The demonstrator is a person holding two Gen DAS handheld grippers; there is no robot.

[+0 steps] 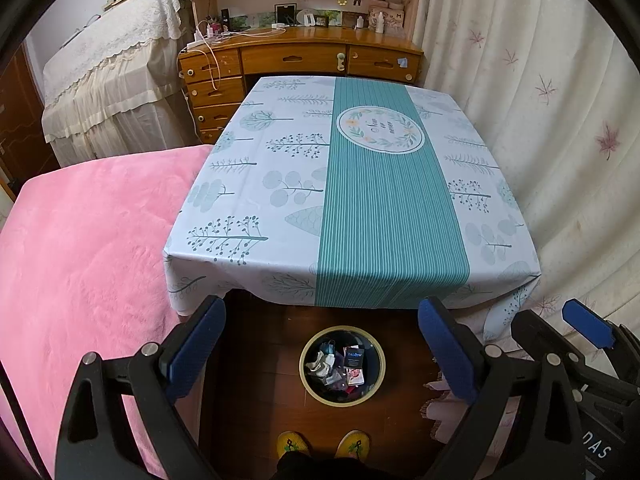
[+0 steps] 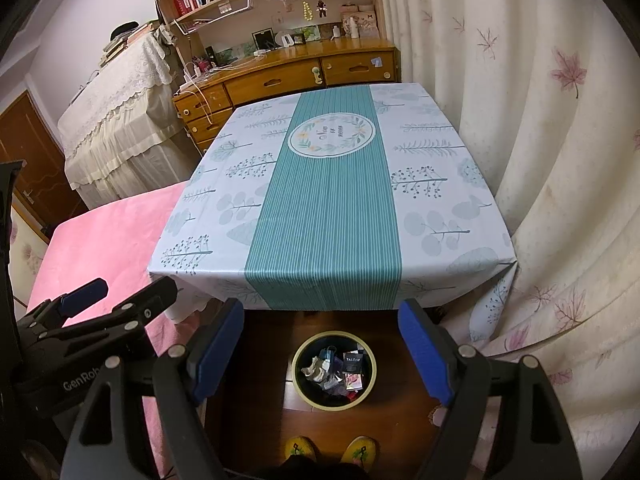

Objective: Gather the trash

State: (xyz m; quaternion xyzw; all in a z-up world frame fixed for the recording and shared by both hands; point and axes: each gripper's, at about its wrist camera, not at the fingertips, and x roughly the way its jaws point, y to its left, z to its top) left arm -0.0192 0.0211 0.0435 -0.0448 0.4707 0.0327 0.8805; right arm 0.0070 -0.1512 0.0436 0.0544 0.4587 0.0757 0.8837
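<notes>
A round dark trash bin (image 1: 304, 376) with a yellow rim stands on the wooden floor in front of the table; it also shows in the right wrist view (image 2: 297, 380). It holds crumpled paper and small wrappers (image 1: 340, 368). My left gripper (image 1: 328, 344) is open and empty, held high above the bin. My right gripper (image 2: 324, 348) is open and empty, also above the bin; it shows at the right edge of the left wrist view (image 1: 560, 324). The left gripper shows at the left of the right wrist view (image 2: 120, 292). The table (image 1: 280, 184) has a tree-print cloth with a green stripe.
A pink bed (image 1: 80, 260) lies left of the table. Cream curtains (image 1: 540, 120) hang on the right. A wooden desk (image 1: 300, 56) with shelves stands behind the table. My feet in yellow slippers (image 1: 324, 444) are near the bin.
</notes>
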